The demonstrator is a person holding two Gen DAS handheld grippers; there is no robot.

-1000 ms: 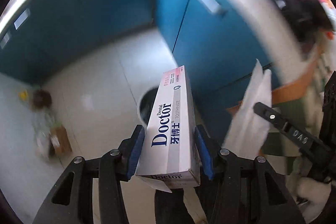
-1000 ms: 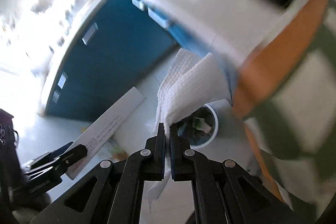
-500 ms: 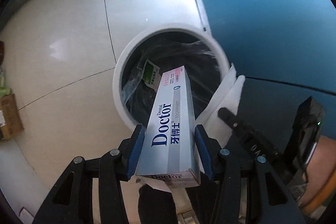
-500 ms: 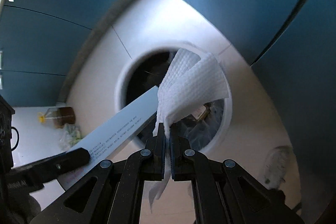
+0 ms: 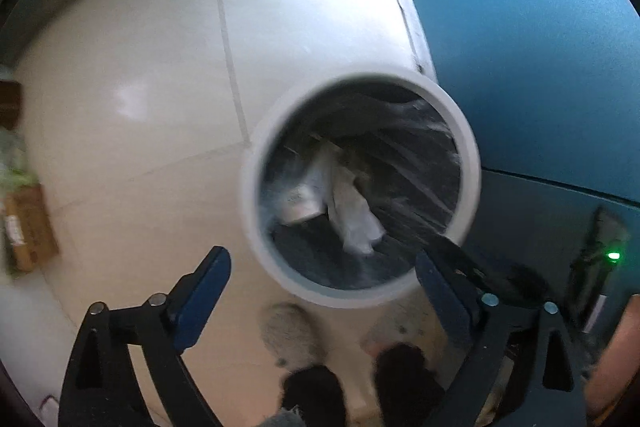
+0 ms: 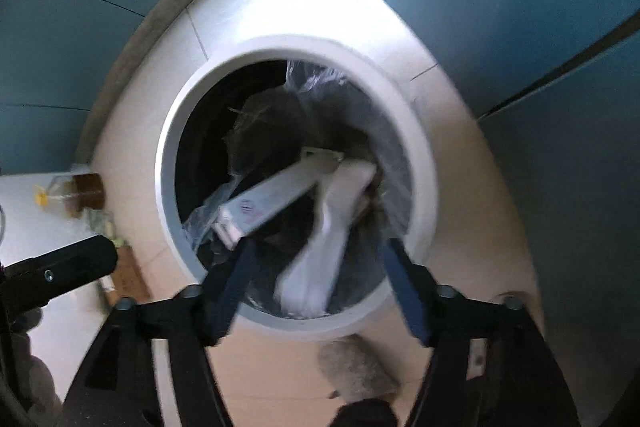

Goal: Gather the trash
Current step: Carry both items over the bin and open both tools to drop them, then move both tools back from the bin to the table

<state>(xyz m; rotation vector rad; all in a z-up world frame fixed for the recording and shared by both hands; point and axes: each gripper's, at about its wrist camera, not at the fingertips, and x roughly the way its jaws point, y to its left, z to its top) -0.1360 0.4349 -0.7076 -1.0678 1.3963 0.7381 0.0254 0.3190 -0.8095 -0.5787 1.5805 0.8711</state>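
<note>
Now toothpaste box and tissue lie inside bin.

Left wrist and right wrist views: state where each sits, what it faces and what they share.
Left wrist: on the left tool, open, facing down at the trash bin; the person's feet show.
Right wrist: on the right tool, open, facing down into the bin.
Shared: the bin, toothpaste box and paper towel inside.
</note>
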